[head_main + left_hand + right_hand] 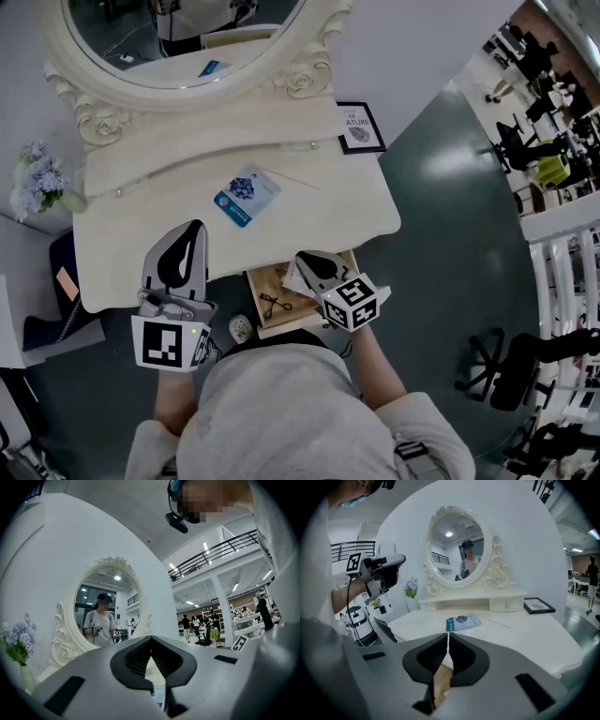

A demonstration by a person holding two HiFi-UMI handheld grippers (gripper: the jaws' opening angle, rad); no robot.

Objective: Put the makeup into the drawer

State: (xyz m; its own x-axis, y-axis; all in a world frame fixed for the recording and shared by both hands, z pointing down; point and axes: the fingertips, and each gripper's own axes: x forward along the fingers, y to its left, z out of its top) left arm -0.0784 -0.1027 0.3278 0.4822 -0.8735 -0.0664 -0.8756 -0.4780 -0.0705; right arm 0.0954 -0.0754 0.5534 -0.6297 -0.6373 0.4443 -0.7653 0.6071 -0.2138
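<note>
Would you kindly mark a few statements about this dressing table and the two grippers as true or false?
1. The drawer under the tabletop is pulled open. True.
2. The blue packet lies inside the drawer. False: it lies on the tabletop, in front of the mirror.
3. The right gripper has its jaws together with nothing between them. True.
4. The framed picture stands beside the flowers. False: in the head view the picture is at the table's right end and the flowers are at its left.
5. The left gripper holds a brush. False: its jaws are shut and empty.
</note>
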